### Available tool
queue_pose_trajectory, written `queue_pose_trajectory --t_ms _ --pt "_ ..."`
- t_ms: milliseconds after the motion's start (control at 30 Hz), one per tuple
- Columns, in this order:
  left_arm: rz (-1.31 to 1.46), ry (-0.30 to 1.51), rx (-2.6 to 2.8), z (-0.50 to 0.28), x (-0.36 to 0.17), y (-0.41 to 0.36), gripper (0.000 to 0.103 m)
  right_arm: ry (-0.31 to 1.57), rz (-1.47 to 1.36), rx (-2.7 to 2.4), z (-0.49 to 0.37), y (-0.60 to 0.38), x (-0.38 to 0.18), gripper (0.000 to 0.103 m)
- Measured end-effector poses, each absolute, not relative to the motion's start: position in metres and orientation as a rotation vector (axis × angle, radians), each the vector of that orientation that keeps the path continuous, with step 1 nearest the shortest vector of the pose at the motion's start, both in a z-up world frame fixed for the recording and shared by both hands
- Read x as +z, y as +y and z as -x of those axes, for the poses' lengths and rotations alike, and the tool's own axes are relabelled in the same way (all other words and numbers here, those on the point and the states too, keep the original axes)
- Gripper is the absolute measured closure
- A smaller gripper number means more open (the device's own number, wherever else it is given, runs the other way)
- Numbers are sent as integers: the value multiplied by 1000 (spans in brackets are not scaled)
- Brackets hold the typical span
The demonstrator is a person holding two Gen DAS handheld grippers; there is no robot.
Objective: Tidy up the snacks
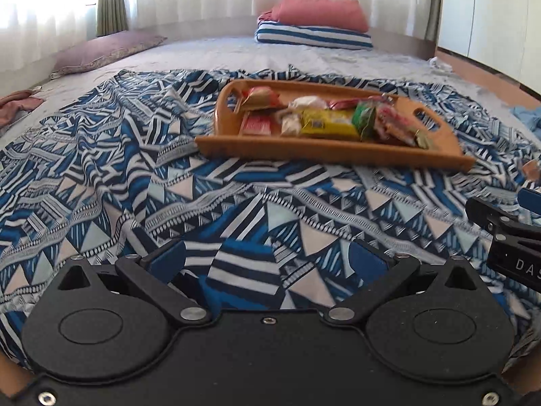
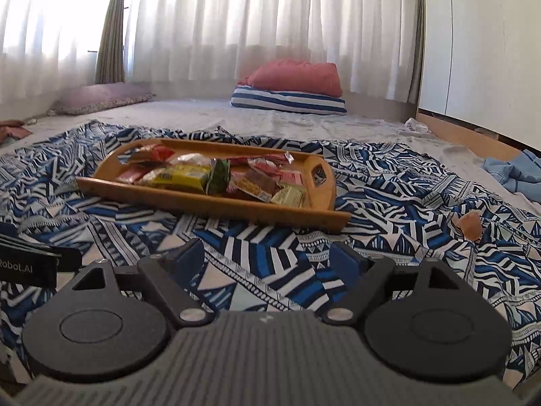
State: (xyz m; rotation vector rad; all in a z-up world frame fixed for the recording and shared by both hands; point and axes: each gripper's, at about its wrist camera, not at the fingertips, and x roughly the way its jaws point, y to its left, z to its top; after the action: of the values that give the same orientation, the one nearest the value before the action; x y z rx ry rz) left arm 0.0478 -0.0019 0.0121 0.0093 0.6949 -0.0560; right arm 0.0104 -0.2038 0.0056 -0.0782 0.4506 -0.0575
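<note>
Snacks (image 2: 216, 177) heaped in a wooden tray (image 2: 209, 203), on a blue-and-white patterned cloth (image 2: 270, 257) spread over a bed (image 2: 304, 125). Largest to smallest: bed with grey sheet, white curtains (image 2: 253, 23) behind; patterned cloth rumpled across the near half; striped pillow (image 2: 287, 101) with pink pillow (image 2: 297, 74) stacked on it at the far end, mauve pillow (image 2: 104, 98) far left. Tray long axis running left-right across both views, slightly skewed, cut-out handles at each short end. Within it, yellow packet (image 1: 329, 125) lying lengthwise along the tray, green packet (image 1: 364, 119) just beside its right end, red and pale wrappers around; print on wrappers too blurred to read. One small brown wrapper (image 2: 468, 225) lying on the cloth right of the tray, apart from it. Left claw (image 1: 270, 260) spread wide, holding nothing, low over the cloth, pointed at the tray. Right claw (image 2: 270, 264) likewise wide and empty. Legible: "DAS" on the right claw's body in the left view, "Robot.AI" on the left claw's body in the right view.
</note>
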Motion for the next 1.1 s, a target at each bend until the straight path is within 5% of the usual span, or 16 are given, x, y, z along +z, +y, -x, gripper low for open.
queue_pose_trajectory --t_ms 1100 --pt "-24 697 -44 -53 -6 0 0 572 48 -83 -26 -205 -26 6"
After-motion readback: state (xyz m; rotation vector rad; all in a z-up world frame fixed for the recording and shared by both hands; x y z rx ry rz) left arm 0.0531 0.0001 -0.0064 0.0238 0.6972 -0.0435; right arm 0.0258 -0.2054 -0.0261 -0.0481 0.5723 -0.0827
